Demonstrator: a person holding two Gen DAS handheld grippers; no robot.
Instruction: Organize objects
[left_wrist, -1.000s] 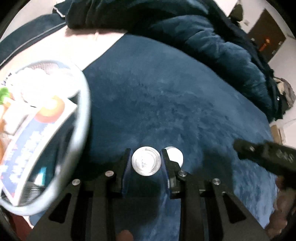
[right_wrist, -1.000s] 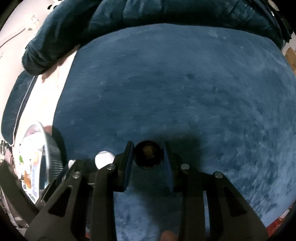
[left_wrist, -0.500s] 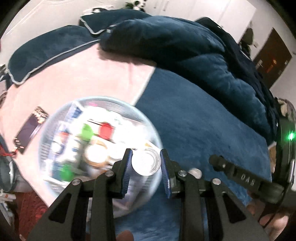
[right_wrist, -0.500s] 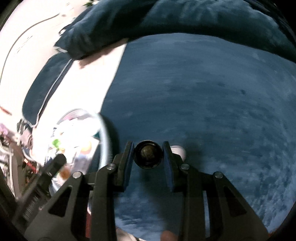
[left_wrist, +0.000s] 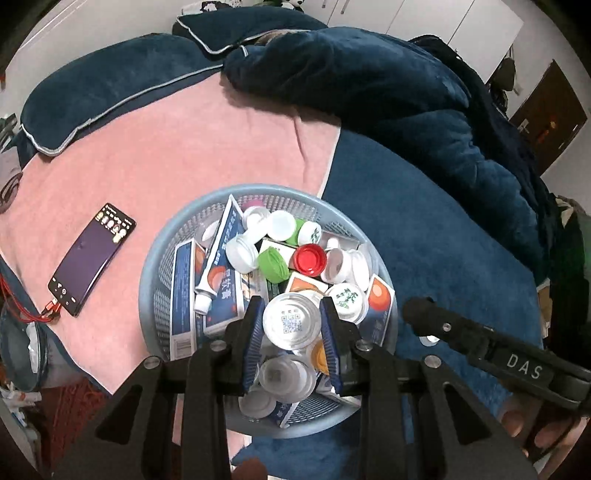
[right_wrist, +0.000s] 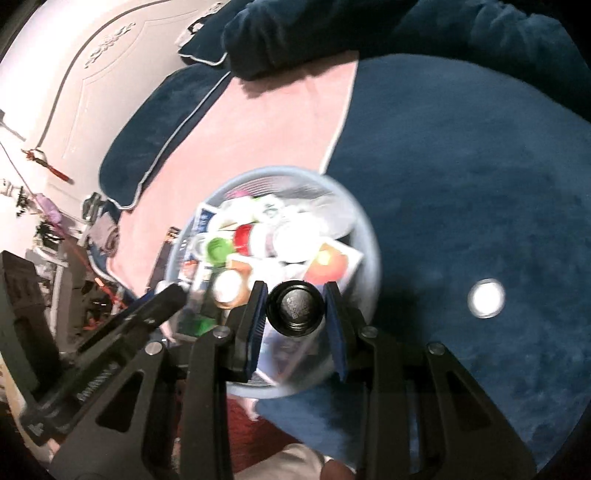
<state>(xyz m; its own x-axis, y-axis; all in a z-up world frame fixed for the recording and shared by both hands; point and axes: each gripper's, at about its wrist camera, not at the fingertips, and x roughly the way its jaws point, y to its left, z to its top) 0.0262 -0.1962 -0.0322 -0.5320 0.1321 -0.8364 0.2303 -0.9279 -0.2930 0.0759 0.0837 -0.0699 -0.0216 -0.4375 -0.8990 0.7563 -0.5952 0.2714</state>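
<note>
L gripper (left_wrist: 291, 326) clamped on clear QR-labelled jar (left_wrist: 291, 322), R gripper (right_wrist: 295, 308) clamped on black-capped bottle (right_wrist: 295, 308), both over basket (left_wrist: 155, 266); light, rigid, slippery — grip sidewalls

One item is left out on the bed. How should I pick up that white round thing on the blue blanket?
The white round thing lies alone and apart from the basket, showing a circular face to the camera. Probably come straight down from above and close the jaws across its rim, on opposite sides. Blur hides its height. Both grippers are full, the left gripper and the right gripper, so free one first.
</note>
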